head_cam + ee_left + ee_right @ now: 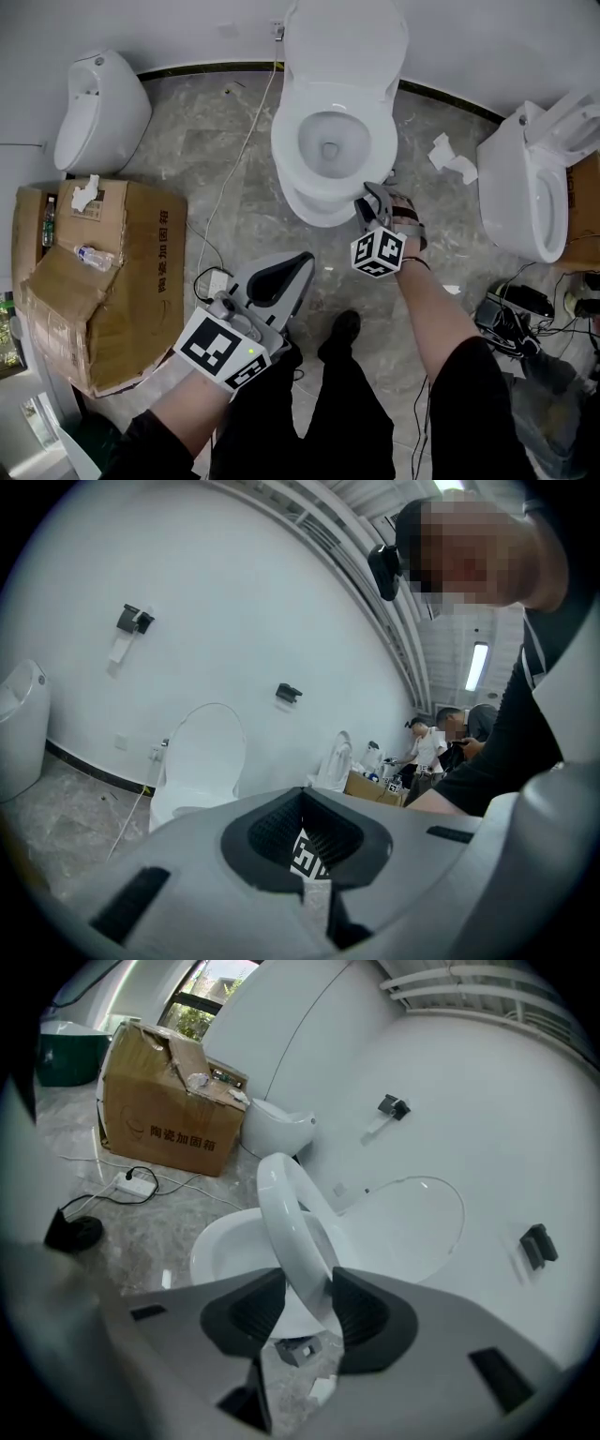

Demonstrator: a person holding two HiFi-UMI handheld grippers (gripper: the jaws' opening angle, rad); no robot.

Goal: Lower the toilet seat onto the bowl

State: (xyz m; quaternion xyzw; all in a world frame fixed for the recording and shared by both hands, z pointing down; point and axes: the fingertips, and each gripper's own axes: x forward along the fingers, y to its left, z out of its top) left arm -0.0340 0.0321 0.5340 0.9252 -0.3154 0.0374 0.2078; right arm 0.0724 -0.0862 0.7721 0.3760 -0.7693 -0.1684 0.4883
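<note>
The white toilet (314, 202) stands against the wall with its lid (345, 42) upright. In the right gripper view the toilet seat (292, 1213) is a white ring tilted above the bowl (220, 1241). Its front rim runs between both pads of my right gripper (307, 1288), which is shut on it. In the head view that gripper (367, 195) is at the front edge of the seat (289, 141). My left gripper (306, 258) hangs lower, over the floor in front of the toilet. Its fingertips meet and it holds nothing (302, 803).
A urinal (98, 108) and a torn cardboard box (103, 281) are at the left. A second toilet (530, 187) is at the right. Crumpled paper (450, 155), a power strip with a cable (217, 278) and tangled cables (525, 305) lie on the floor.
</note>
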